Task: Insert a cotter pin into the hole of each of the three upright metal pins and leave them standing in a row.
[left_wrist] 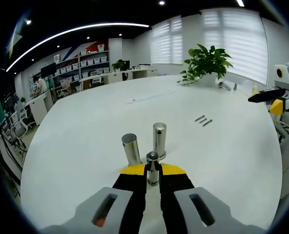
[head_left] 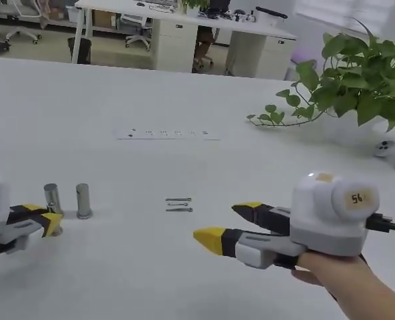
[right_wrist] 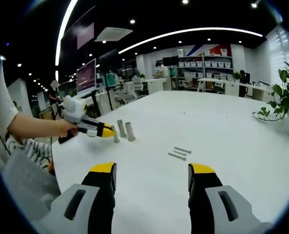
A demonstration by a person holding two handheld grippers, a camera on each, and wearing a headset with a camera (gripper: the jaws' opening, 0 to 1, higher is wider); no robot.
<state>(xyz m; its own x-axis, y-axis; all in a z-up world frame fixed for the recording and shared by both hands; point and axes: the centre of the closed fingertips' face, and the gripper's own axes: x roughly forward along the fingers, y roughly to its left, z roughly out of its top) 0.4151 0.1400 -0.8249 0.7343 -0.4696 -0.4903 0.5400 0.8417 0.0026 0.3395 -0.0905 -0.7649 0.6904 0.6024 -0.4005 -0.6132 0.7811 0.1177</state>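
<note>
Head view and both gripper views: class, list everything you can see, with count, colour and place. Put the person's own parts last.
table: one, white, under everything
metal pins: three, silver, upright, clustered at the table's left
cotter pins: three, grey, lying side by side mid-table
strip: one, white, flat, farther back at centre
plant: one, green, far right
desks: white, in the room behind
left gripper: one, black and yellow jaws, shut on the nearest metal pin
right gripper: one, same colours, open, right of the cotter pins
hand: one, holding the right gripper
</note>
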